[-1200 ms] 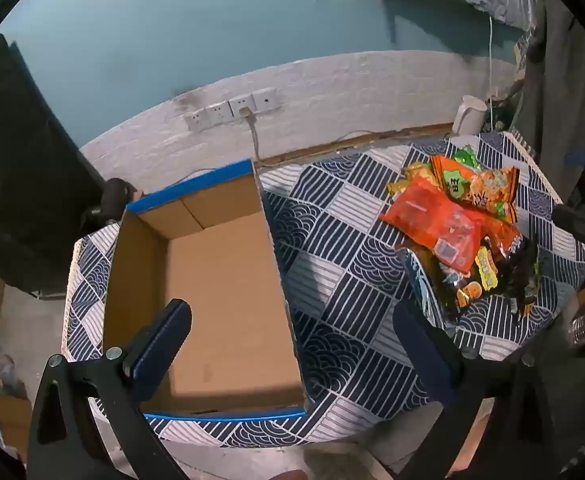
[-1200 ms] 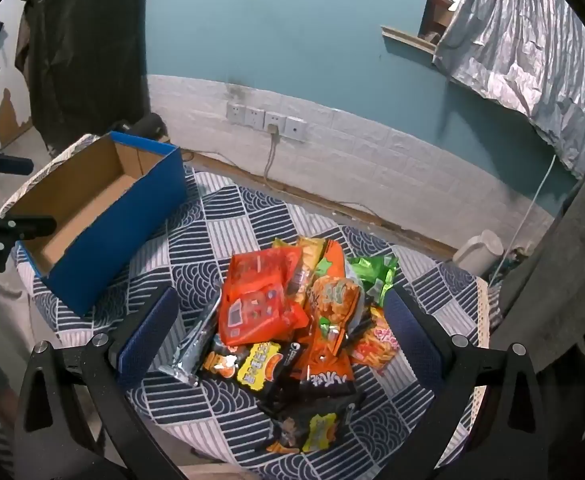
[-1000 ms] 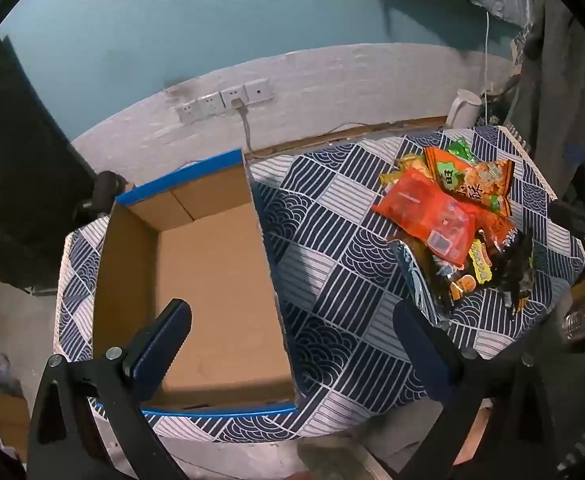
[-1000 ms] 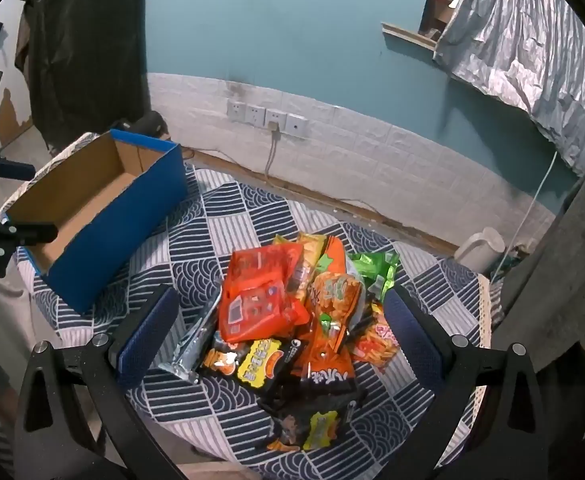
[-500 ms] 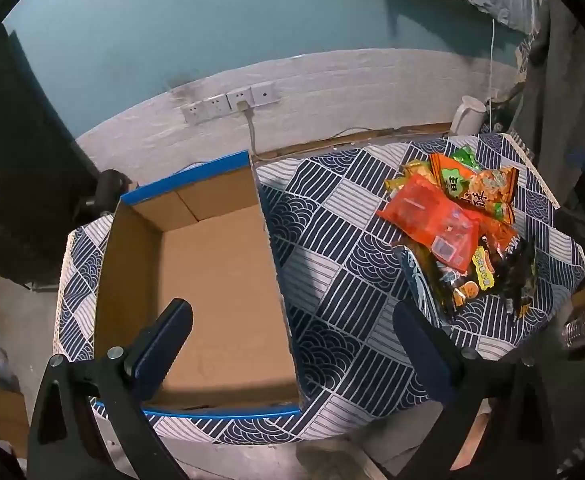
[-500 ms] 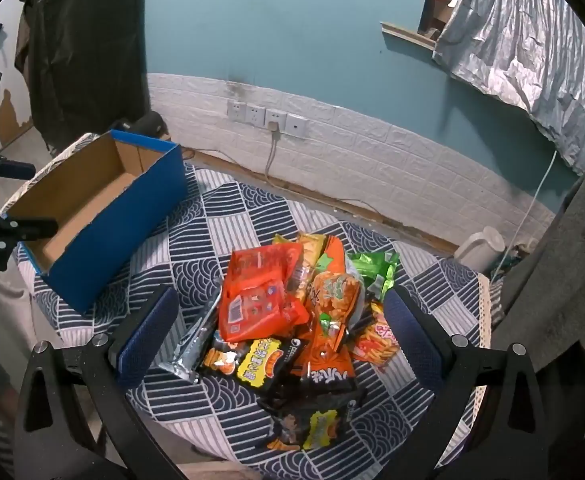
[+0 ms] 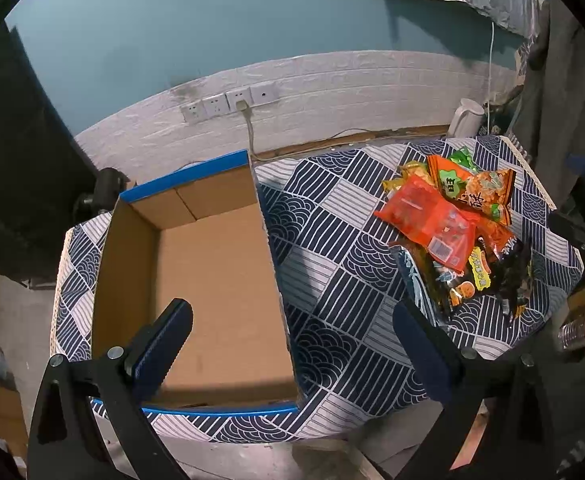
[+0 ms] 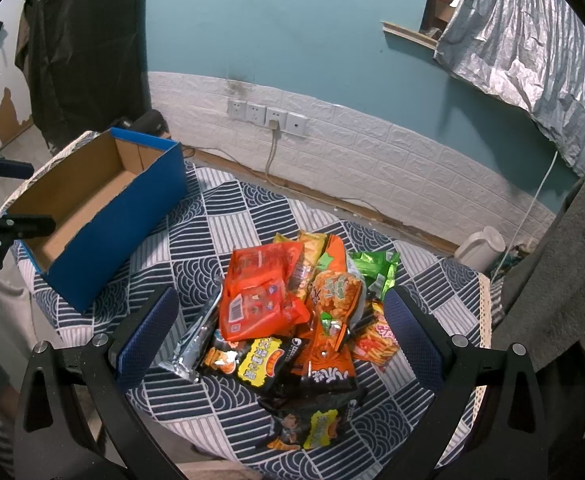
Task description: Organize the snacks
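A pile of snack bags (image 8: 292, 320) lies on the patterned tablecloth (image 8: 236, 232), with a large red-orange bag (image 8: 258, 300) on top; the same pile (image 7: 456, 232) shows at right in the left wrist view. An empty blue cardboard box (image 7: 208, 280) stands at the table's left end, also seen as the box (image 8: 104, 208) from the right wrist. My left gripper (image 7: 292, 344) hovers open above the box's near right edge. My right gripper (image 8: 280, 328) hangs open above the pile, holding nothing.
A white kettle (image 8: 480, 248) sits by the wall behind the table's right end. Wall sockets with a plugged cable (image 8: 270, 120) are at the back. A water bottle (image 7: 584, 326) lies off the table's right edge. Dark clothing hangs at far right.
The left wrist view has shifted slightly, the box and table wandering a little in frame. The right gripper and the snack pile have barely moved. Both grippers stayed open.
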